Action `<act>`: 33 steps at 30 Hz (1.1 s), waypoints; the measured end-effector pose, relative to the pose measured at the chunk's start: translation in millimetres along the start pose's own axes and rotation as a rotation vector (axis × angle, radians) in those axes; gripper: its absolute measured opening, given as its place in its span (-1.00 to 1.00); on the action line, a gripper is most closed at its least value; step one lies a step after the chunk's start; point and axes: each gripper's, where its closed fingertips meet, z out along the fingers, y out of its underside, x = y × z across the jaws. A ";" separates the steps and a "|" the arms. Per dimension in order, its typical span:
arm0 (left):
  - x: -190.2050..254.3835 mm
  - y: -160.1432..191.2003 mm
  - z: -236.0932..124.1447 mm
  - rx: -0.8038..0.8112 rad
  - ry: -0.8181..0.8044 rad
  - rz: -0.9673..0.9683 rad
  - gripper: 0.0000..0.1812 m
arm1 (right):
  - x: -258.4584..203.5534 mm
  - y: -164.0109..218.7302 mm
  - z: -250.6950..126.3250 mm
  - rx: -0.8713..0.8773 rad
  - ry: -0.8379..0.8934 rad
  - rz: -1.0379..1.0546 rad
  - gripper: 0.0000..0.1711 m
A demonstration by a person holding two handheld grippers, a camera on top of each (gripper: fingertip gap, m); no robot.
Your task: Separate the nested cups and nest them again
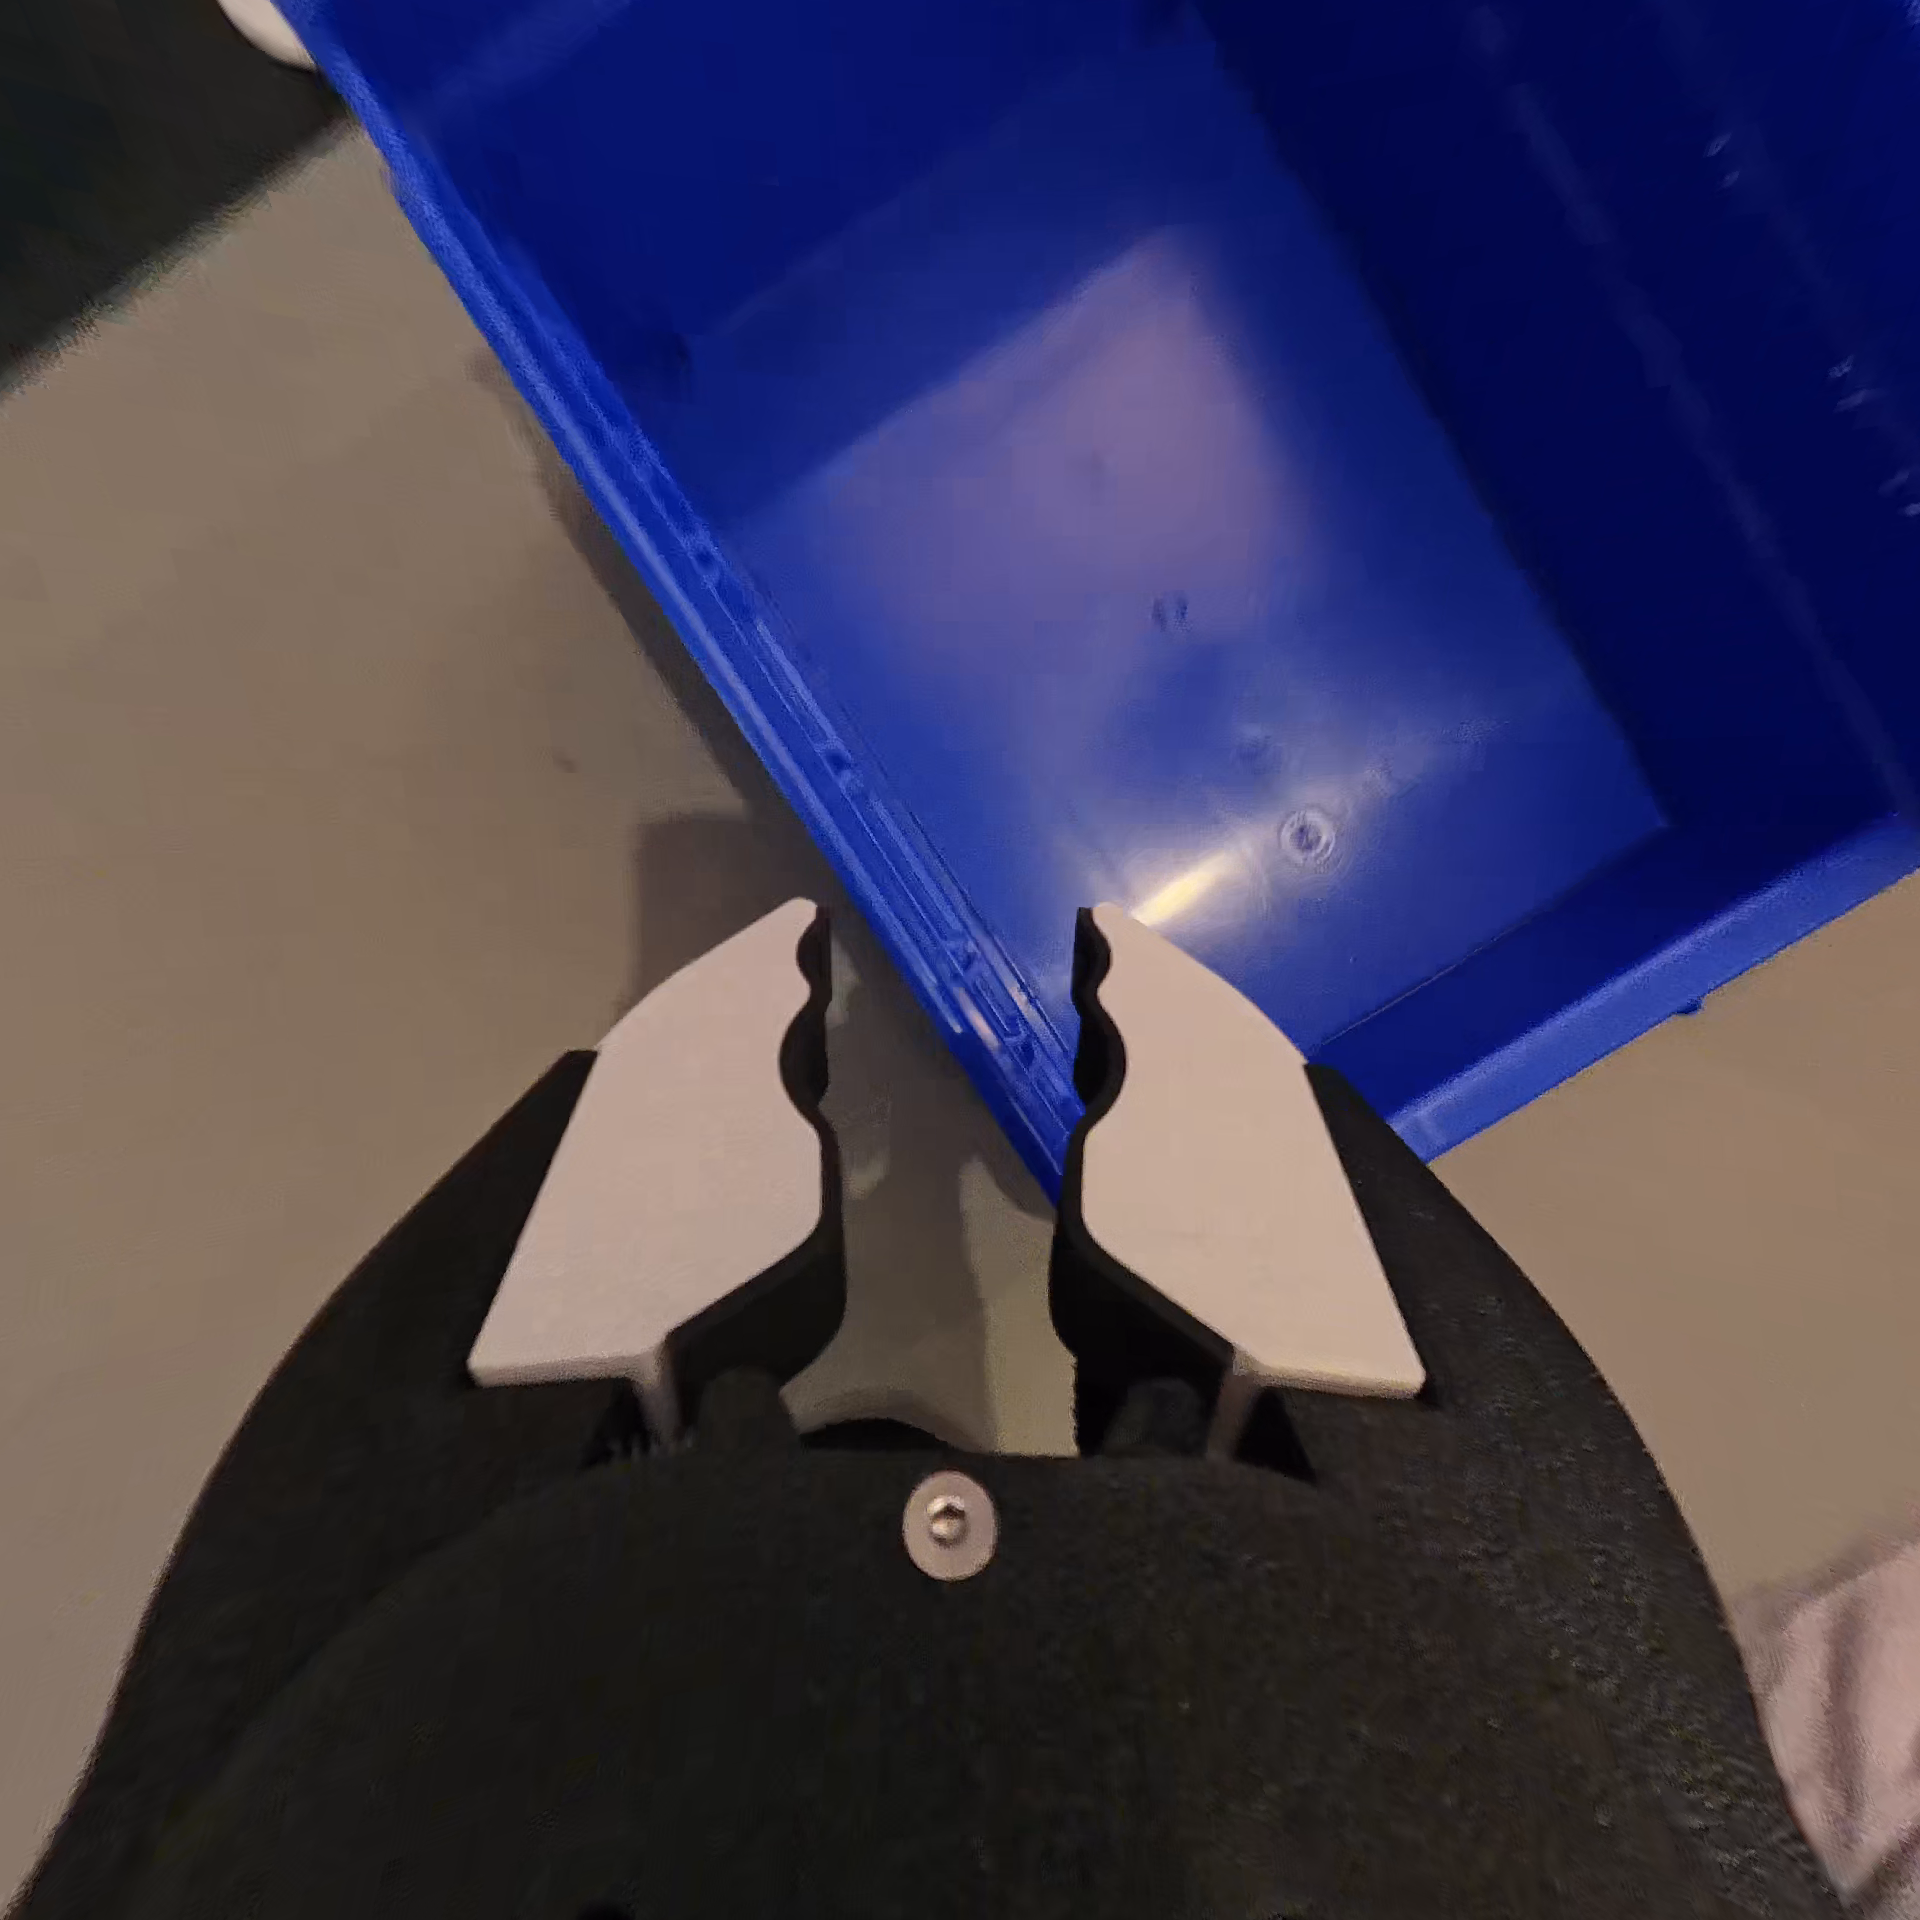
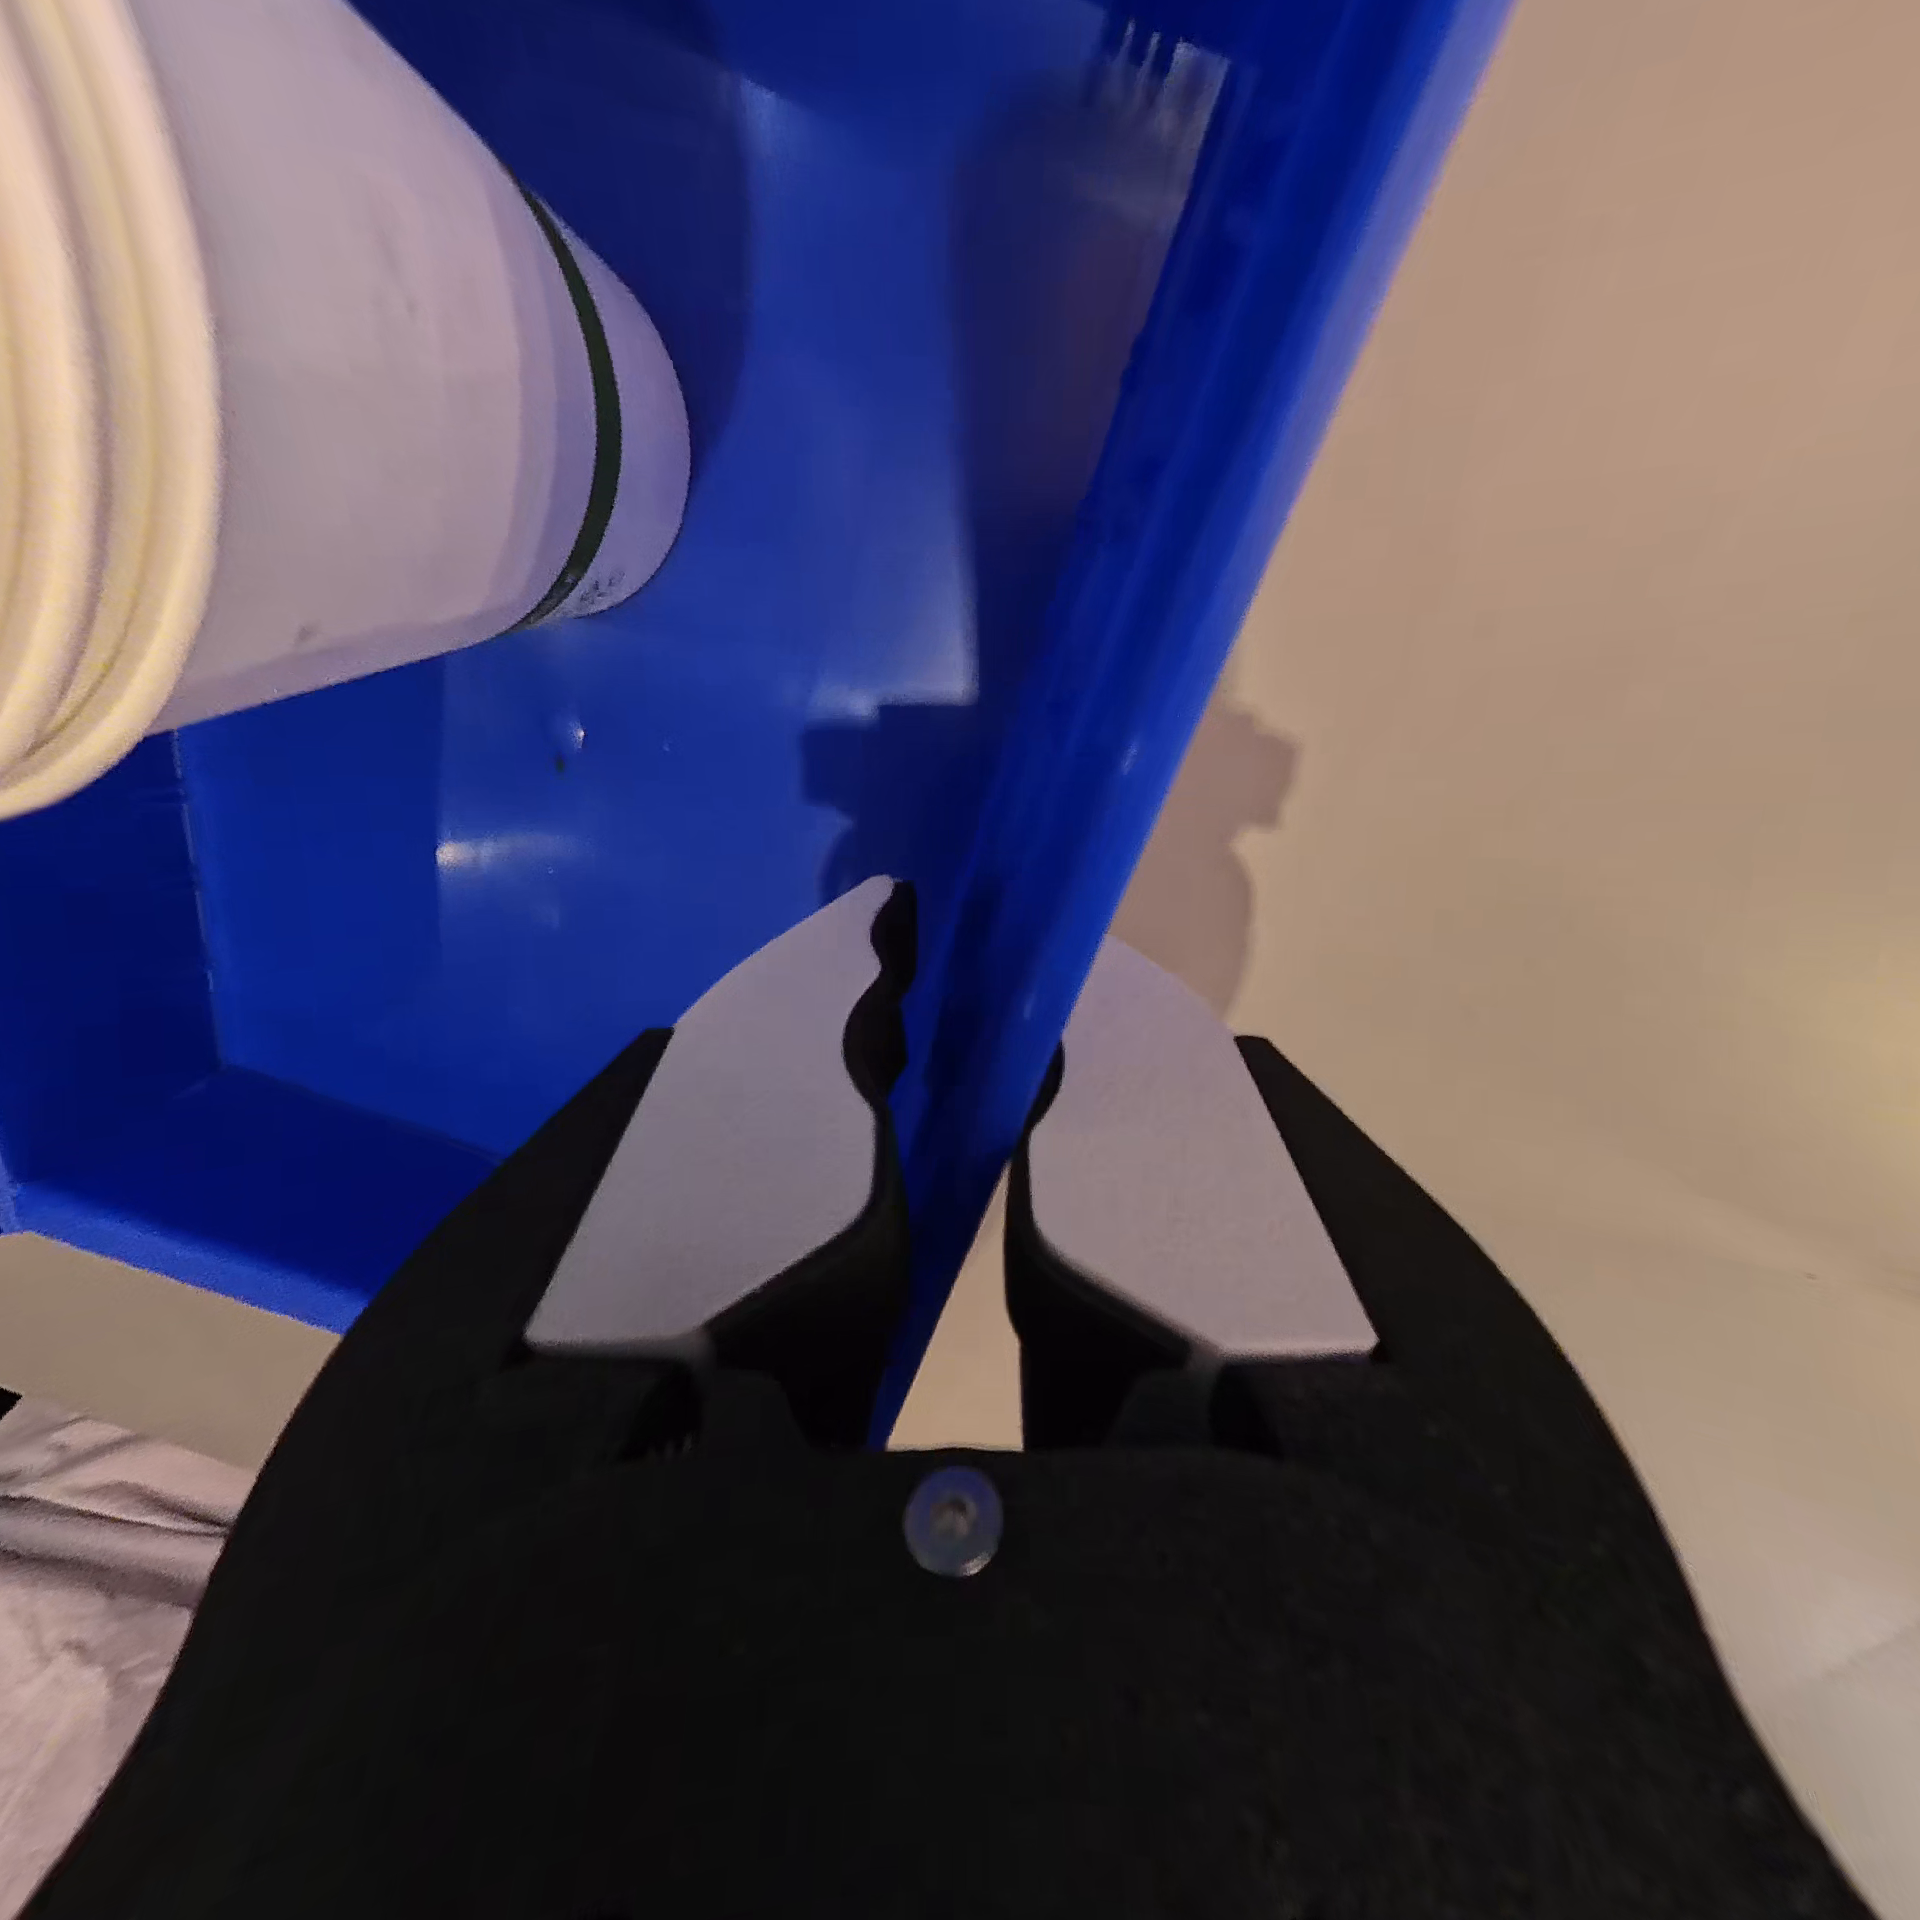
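- Nested cups [image 2: 312, 416]: a white stack, rolled rims bunched at one end, a thin dark band near the base; it lies on its side inside the blue bin [image 2: 582, 935], seen only in the right wrist view. We cannot count the cups.
- Right tool [image 2: 961, 987]: its jaws sit narrow, closed onto the bin's side wall, one finger inside the bin and one outside. It holds the bin, not the cups.
- Left tool [image 1: 951, 935]: its jaws are partly apart and hold nothing; the tips straddle the bin's rim [image 1: 790, 707] without clamping it.
- Risk, as we judge it: the stack lies loose, so tilting or jerking the gripped wall could roll it away from reach or tip it out. A pinch on the thin cup walls might crush them, and tightly nested cups may lift together, not apart.
- Worktop [image 1: 260, 727]: plain beige, matte, bearing the bin.
- Surroundings: a dark area beyond the worktop's far edge; crumpled grey fabric [image 2: 73, 1621] near the lower frame edges; the background is blurred.
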 end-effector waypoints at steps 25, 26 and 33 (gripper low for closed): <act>-130.7 -116.5 -65.3 0.659 -0.368 -0.035 -0.23 | -5.8 12.2 10.5 -0.096 0.021 0.073 -0.93; -132.3 -115.6 -64.2 0.645 -0.366 -0.032 -0.23 | -6.1 13.0 10.5 -0.101 0.027 0.082 -0.93; -114.7 -119.5 -68.0 0.642 -0.281 0.002 -0.27 | -7.4 22.5 9.8 -0.162 0.010 0.157 -0.94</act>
